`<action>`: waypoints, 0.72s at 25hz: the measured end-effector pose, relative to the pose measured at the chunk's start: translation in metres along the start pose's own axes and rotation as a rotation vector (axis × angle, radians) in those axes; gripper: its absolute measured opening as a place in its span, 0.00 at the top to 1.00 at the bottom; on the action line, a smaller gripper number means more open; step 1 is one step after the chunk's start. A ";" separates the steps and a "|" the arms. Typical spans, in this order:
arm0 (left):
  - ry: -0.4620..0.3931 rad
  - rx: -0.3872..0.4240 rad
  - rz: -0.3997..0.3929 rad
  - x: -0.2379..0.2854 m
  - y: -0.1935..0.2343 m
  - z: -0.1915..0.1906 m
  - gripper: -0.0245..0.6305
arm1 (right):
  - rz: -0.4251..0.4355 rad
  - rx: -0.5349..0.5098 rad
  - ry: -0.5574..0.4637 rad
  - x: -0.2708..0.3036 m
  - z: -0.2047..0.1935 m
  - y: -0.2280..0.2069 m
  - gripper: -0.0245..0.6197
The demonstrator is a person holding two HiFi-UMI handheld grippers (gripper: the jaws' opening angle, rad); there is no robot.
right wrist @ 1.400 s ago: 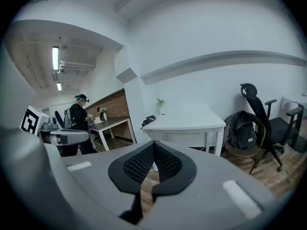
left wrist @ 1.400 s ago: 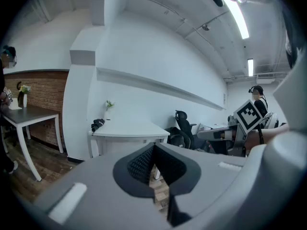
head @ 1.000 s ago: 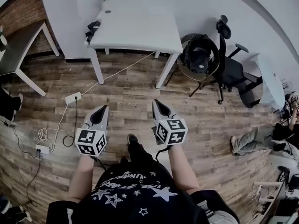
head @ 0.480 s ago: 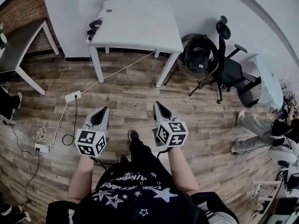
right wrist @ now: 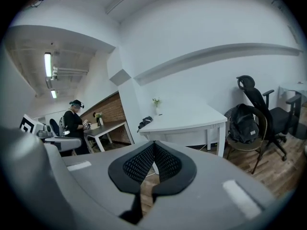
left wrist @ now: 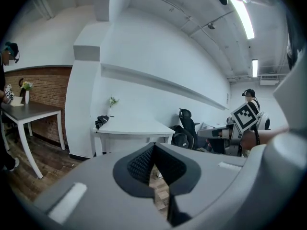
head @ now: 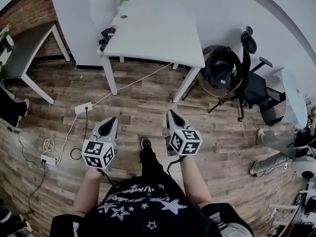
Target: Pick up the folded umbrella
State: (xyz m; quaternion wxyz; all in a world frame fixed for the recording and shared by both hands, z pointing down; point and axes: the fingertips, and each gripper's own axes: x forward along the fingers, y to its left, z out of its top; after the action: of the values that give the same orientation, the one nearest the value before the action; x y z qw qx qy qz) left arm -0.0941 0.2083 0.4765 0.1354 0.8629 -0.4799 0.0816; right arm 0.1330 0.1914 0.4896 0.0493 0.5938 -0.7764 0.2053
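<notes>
Room: wood plank floor (head: 133, 107), brick wall (head: 29, 11) on the left, white wall ahead. A white table (head: 158, 38) stands against the white wall, with a small vase (head: 122, 4) of flowers at its back edge. The folded umbrella (head: 106, 35) is a dark bundle lying at the table's left edge, near the front corner. A grey table (head: 24, 48) stands by the brick wall. Right of the white table there's a chair with a black backpack (head: 220, 68) on it, then an office chair (head: 254, 85). A power strip (head: 83, 107) and loose cables lie on the floor, left of me.

Left gripper (head: 111, 120): jaws pressed together, nothing between them. Right gripper (head: 171, 113): same, jaws together and empty. I've got both out in front over bare floor, pointing toward the white table, well apart from the umbrella and touching nothing
</notes>
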 end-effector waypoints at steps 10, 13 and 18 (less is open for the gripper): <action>0.007 -0.001 0.015 0.108 0.038 0.037 0.96 | 0.047 0.001 0.014 0.115 0.051 -0.038 0.94; 0.005 -0.005 0.029 0.139 0.048 0.049 0.96 | 0.059 -0.003 0.027 0.145 0.065 -0.052 0.94; 0.005 -0.008 0.058 0.182 0.062 0.067 0.96 | 0.082 0.001 0.027 0.189 0.090 -0.075 0.94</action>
State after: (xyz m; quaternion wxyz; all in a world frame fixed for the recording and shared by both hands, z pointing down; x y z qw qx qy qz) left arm -0.0503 0.0100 0.4718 0.1376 0.8480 -0.5046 0.0859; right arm 0.1638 -0.0283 0.4873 0.0512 0.5587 -0.7993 0.2154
